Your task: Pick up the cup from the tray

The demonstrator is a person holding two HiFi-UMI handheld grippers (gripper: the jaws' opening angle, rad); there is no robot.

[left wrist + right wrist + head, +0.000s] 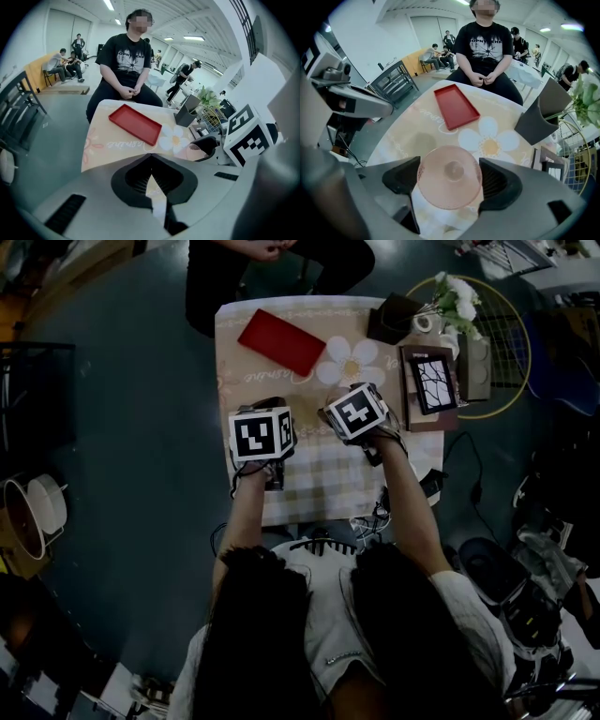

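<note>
One pink translucent cup (pixel 446 174), probably light, thin-walled and slippery: gripped across its sides by right hand-held gripper (pixel 449 187), over the desk (pixel 415 129), off the red tray (pixel 456 107). Left hand-held gripper (pixel 151 180): closed, empty.

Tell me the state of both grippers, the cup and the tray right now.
Right gripper: shut on the cup.
Cup: held between the right jaws, off the tray.
Left gripper: shut, nothing between its jaws.
Tray: empty, flat on the table.

Left hand-held gripper (pixel 152 185) closed, right (pixel 449 180) laden
</note>
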